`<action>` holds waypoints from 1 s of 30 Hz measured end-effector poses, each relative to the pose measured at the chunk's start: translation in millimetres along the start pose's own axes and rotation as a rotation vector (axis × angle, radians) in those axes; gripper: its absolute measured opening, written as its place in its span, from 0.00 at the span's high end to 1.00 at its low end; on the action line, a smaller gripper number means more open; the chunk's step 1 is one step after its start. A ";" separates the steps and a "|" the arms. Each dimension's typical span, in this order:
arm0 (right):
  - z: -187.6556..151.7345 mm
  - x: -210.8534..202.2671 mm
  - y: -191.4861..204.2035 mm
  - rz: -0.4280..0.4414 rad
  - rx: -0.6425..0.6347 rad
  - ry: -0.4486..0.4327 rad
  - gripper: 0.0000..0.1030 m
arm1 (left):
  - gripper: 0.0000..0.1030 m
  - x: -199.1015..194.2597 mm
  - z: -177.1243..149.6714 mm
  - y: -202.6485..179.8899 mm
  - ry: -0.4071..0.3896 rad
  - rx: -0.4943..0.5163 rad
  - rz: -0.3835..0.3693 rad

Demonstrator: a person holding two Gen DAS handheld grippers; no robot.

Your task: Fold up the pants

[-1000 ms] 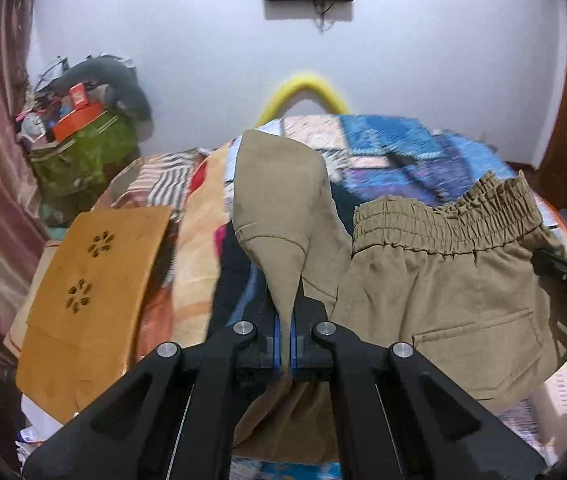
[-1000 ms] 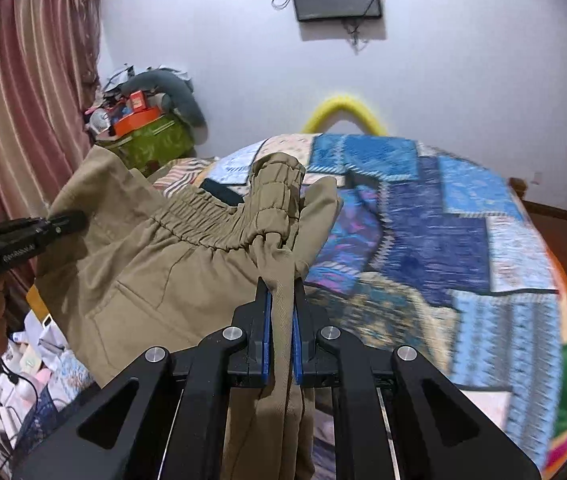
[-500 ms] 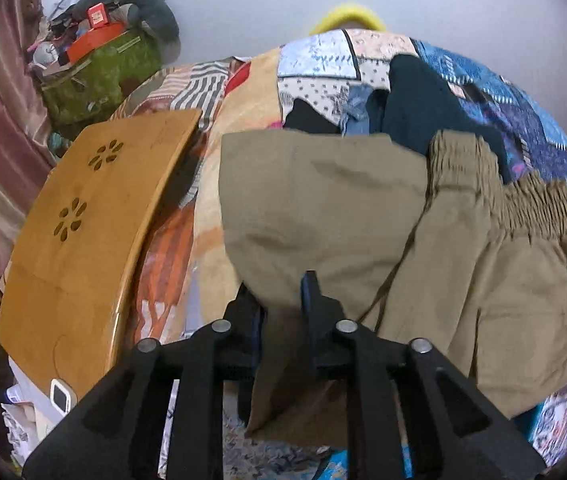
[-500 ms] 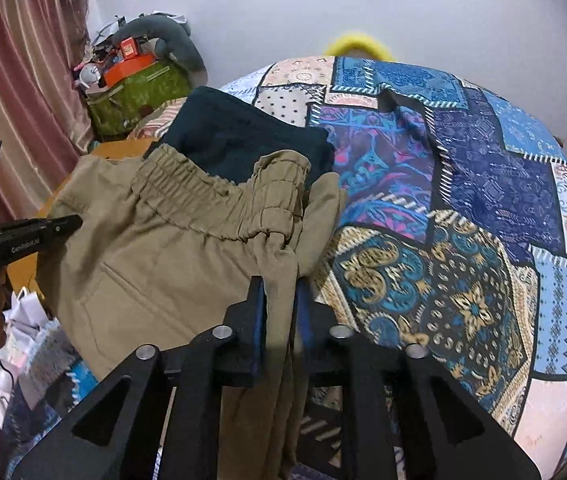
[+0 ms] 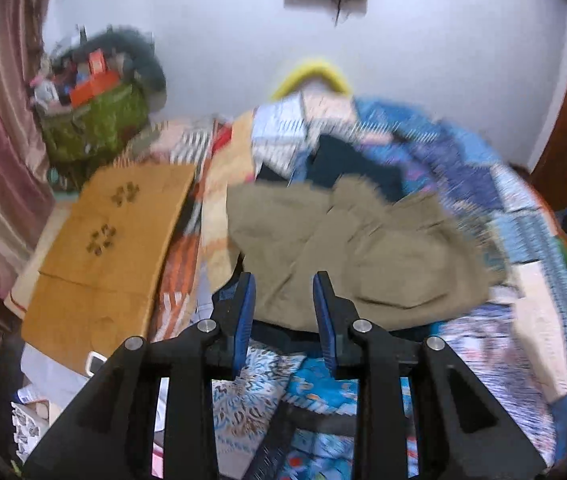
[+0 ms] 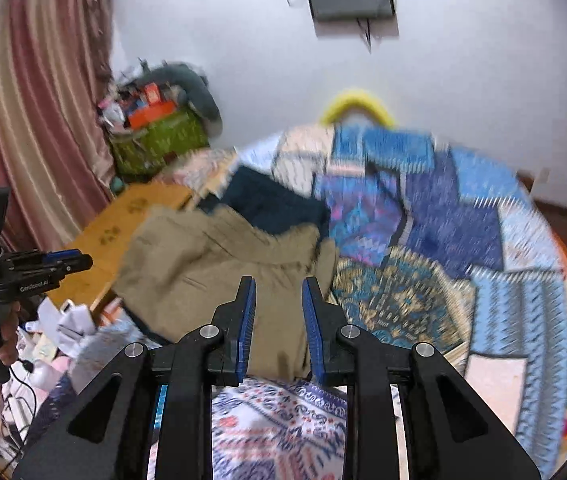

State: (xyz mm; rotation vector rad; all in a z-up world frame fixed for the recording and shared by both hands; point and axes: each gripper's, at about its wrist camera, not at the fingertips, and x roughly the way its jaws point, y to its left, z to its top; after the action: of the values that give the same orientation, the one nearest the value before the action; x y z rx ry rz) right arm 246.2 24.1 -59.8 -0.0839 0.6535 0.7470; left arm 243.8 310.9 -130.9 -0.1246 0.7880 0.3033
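Note:
The khaki pants (image 5: 343,248) lie folded in a loose heap on the patchwork quilt (image 5: 531,280), waistband toward the far side. My left gripper (image 5: 283,292) hovers just in front of their near edge, its jaws opening. The cloth shows through the gap, but the blue pads do not touch it. My right gripper (image 6: 278,292) is open over the near right corner of the pants (image 6: 211,256), holding nothing. In the right wrist view the left gripper (image 6: 85,262) sits at the far left, held by a hand (image 6: 3,344).
A wooden lap board (image 5: 111,248) lies left of the pants. A dark teal garment (image 6: 279,204) lies behind them. A green bag (image 5: 95,120) of clutter stands by the striped curtain (image 6: 31,120). Papers and cables (image 6: 63,332) litter the floor at left. The quilt (image 6: 463,240) spreads out to the right.
Both grippers were shut on the pants held up in the air. They have let go and pulled back, and the pants now lie folded on the bed.

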 end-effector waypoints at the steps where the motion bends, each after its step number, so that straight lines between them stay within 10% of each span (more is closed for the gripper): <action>1: 2.6 -12.5 4.2 0.002 -0.009 -0.023 0.79 | 0.71 -20.4 0.5 -4.2 -0.033 0.002 -0.010; 16: -18.4 -219.9 95.8 0.072 -0.138 -0.439 0.78 | 0.56 -274.1 -59.8 -83.4 -0.499 0.079 -0.063; 30: -53.6 -249.8 111.6 -0.020 -0.103 -0.497 0.06 | 0.09 -328.7 -117.6 -88.8 -0.593 0.020 -0.050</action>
State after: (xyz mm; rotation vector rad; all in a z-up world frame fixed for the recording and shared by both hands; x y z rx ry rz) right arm 8.5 -60.1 59.2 0.0027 0.1406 0.7454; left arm -26.5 127.5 21.1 -0.0307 0.1998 0.2655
